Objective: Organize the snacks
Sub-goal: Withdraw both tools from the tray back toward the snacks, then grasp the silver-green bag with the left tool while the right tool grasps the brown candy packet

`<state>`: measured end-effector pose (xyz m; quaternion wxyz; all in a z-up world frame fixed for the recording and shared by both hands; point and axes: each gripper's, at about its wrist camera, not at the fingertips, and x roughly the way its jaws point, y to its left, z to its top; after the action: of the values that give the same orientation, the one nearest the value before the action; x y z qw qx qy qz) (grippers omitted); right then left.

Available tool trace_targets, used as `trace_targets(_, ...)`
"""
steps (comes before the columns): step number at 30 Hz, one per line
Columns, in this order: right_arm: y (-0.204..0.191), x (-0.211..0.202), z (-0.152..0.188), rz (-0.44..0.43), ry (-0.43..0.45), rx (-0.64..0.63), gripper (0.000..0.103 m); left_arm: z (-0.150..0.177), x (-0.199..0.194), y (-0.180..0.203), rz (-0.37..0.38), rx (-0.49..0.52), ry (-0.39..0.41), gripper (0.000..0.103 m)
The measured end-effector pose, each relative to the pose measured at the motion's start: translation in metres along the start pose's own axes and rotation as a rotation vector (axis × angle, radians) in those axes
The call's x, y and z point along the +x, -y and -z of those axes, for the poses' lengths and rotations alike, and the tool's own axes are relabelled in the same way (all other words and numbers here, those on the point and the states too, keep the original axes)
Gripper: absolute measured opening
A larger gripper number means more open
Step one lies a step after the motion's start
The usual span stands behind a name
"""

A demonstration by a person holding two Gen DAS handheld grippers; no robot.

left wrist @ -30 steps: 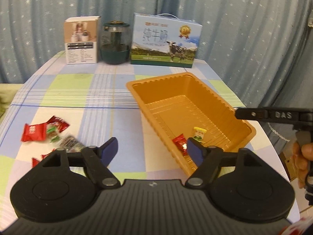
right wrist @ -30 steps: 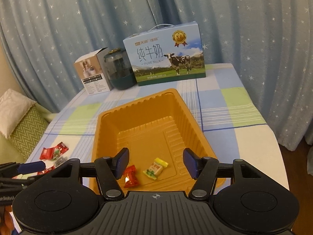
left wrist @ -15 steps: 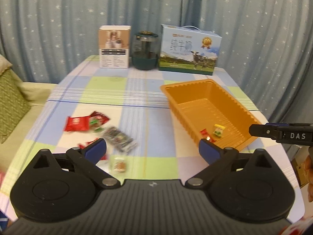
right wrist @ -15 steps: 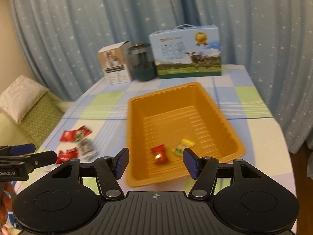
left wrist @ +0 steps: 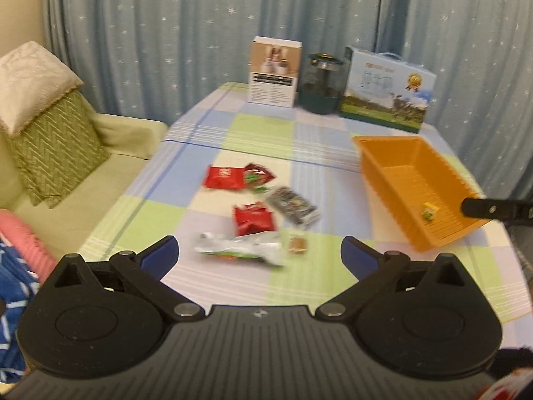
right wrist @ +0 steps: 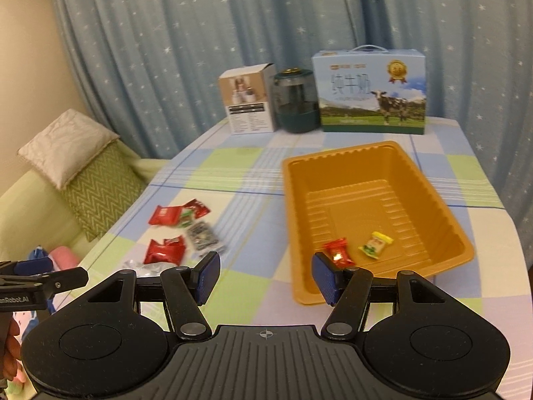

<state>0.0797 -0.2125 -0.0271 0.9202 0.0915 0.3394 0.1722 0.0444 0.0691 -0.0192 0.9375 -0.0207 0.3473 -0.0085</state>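
Observation:
My left gripper (left wrist: 260, 260) stands wide open above the table's near edge, with nothing between its fingers. Just beyond it lie loose snacks: a silver-green wrapper (left wrist: 240, 250), a small brown sweet (left wrist: 297, 244), two red packets (left wrist: 253, 218) (left wrist: 225, 177) and a dark packet (left wrist: 293, 205). The orange tray (left wrist: 399, 163) sits to the right. In the right wrist view a red candy (right wrist: 338, 251) and a yellow candy (right wrist: 376, 243) lie in the orange tray (right wrist: 349, 200). My right gripper (right wrist: 266, 276) is open and empty, hovering before the tray's near left corner.
A white box (right wrist: 248, 100), a dark jar (right wrist: 294, 100) and a blue milk carton (right wrist: 371, 93) stand along the table's far edge. A sofa with cushions (left wrist: 56, 143) lies left of the table. Curtains hang behind.
Both grippers have drawn back from the tray and swung left toward the loose snacks. The left jaws have spread much wider. The right jaws kept their gap.

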Motion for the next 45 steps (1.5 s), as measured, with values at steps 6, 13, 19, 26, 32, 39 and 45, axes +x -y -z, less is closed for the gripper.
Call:
trace_targets(6, -0.018, 0.014, 0.001, -0.027, -0.019, -0.015, 0.061, 0.005, 0.008, -0.012, -0.034, 0.077, -0.007, 0.103)
trace_targets(13, -0.035, 0.043, 0.006, -0.055, -0.054, -0.028, 0.061, 0.011, 0.036, -0.016, -0.008, 0.236, -0.041, 0.098)
trace_targets(19, -0.046, 0.076, 0.009, -0.064, -0.090, -0.048, 0.061, 0.015, 0.070, -0.023, 0.065, 0.341, -0.071, 0.096)
trace_targets(26, -0.049, 0.115, 0.014, -0.052, -0.127, -0.039, 0.061, 0.009, 0.114, -0.021, 0.152, 0.538, -0.117, 0.089)
trace_targets(32, -0.048, 0.134, 0.016, -0.049, -0.155, -0.032, 0.061, 0.007, 0.151, -0.020, 0.237, 0.620, -0.188, 0.078)
trace_targets(39, -0.049, 0.145, 0.021, -0.051, -0.182, -0.038, 0.061, 0.000, 0.170, -0.024, 0.347, 0.662, -0.247, 0.060)
trace_targets(45, -0.053, 0.151, 0.022, -0.057, -0.189, -0.053, 0.061, -0.002, 0.168, -0.024, 0.327, 0.577, -0.313, 0.033)
